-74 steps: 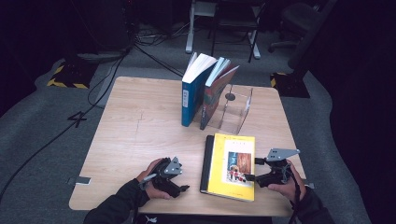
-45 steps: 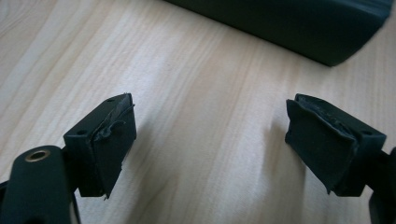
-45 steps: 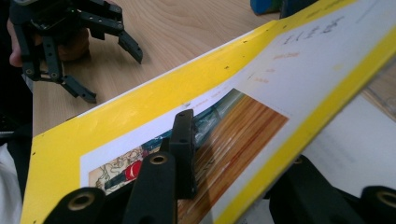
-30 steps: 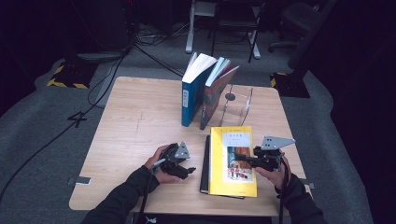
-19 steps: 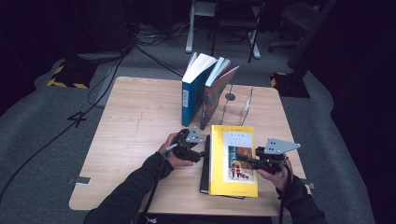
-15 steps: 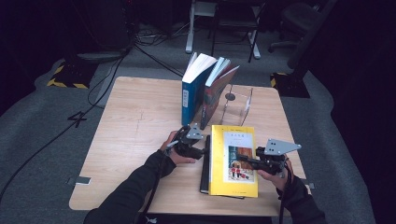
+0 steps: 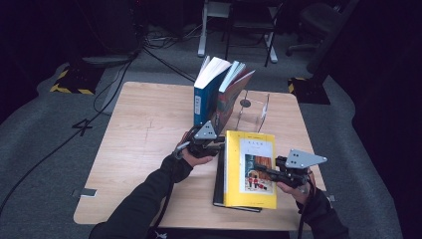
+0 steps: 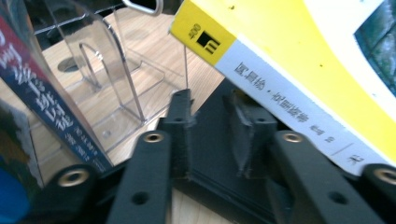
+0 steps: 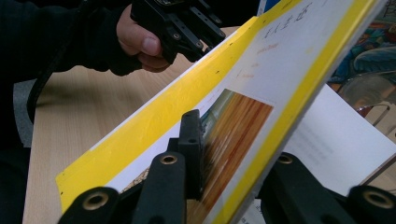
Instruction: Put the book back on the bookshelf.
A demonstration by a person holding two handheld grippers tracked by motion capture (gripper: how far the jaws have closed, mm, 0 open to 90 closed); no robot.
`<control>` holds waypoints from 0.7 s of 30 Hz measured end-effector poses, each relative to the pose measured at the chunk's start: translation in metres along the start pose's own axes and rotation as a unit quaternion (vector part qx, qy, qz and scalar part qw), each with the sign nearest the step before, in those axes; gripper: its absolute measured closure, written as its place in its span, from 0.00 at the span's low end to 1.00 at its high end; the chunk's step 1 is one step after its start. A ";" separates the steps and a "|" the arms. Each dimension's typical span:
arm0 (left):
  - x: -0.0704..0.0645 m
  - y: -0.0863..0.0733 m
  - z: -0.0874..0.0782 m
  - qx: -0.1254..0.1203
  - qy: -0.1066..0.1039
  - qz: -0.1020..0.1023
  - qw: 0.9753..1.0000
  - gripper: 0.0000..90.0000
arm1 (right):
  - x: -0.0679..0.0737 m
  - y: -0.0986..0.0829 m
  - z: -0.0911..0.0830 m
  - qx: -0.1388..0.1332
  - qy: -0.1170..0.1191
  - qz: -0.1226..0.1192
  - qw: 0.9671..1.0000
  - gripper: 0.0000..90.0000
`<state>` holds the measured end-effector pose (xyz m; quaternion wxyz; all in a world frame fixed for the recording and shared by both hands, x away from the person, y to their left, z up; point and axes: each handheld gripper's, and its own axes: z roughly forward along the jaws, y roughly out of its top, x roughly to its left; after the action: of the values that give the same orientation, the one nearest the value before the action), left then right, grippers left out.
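Observation:
A yellow book (image 7: 249,169) lies over a black book (image 7: 219,185) near the table's front right. My right gripper (image 7: 271,173) is shut on the yellow book's right edge. In the right gripper view the yellow book (image 9: 243,93) sits tilted between the jaws of that gripper (image 9: 233,149). My left gripper (image 7: 211,144) is at the books' far left corner. In the left gripper view this gripper (image 8: 212,121) is open, its jaws either side of the black book's corner (image 8: 210,154), with the yellow book's spine (image 8: 280,102) raised just above.
A blue book (image 7: 204,97) and a red-covered book (image 7: 231,94) lean upright in a clear plastic book stand (image 7: 254,112) right behind the grippers. The wooden table (image 7: 144,129) has bare room on its left half. Cables and chair legs are on the floor beyond.
My left gripper moved from the table's front up and right to the books' far left corner. My right gripper moved in from the book's right side and clamped its right edge.

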<state>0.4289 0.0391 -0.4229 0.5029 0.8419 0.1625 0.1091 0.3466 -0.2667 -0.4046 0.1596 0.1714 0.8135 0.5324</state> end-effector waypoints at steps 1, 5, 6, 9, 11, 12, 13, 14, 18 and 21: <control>0.000 0.000 0.000 0.000 0.000 0.000 1.000 0.86 | 0.000 0.000 0.000 0.000 0.000 0.000 1.000 0.85; 0.003 0.012 -0.002 -0.002 -0.004 0.014 1.000 0.95 | -0.003 0.003 -0.002 -0.006 -0.006 0.000 1.000 0.86; 0.005 0.015 -0.003 -0.008 -0.003 0.007 1.000 0.97 | -0.004 0.005 -0.002 -0.008 -0.009 -0.005 1.000 0.86; 0.013 0.024 -0.008 -0.024 0.004 0.000 1.000 0.99 | -0.007 0.012 -0.001 -0.014 -0.015 -0.009 1.000 0.86; 0.016 0.028 -0.012 -0.035 0.007 -0.005 0.999 0.99 | -0.008 0.016 0.001 -0.020 -0.019 -0.015 1.000 0.87; 0.017 0.030 -0.014 -0.041 0.009 -0.008 0.999 0.99 | -0.009 0.018 0.002 -0.023 -0.020 -0.016 0.999 0.87; 0.019 0.033 -0.016 -0.044 0.011 -0.009 0.999 0.99 | -0.010 0.018 0.004 -0.026 -0.020 -0.019 0.999 0.87; 0.019 0.033 -0.016 -0.044 0.011 -0.009 0.999 1.00 | -0.010 0.019 0.005 -0.026 -0.023 -0.021 0.999 0.87; 0.018 0.045 -0.024 -0.051 0.007 0.010 0.999 1.00 | -0.009 0.018 0.008 -0.030 -0.026 -0.029 0.999 0.86; 0.015 0.051 -0.026 -0.052 0.001 0.017 0.999 1.00 | -0.009 0.020 0.008 -0.032 -0.022 -0.031 0.999 0.86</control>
<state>0.4416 0.0435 -0.3653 0.5440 0.8169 0.1433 0.1269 0.3600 -0.2565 -0.3889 0.1992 0.1526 0.7970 0.5494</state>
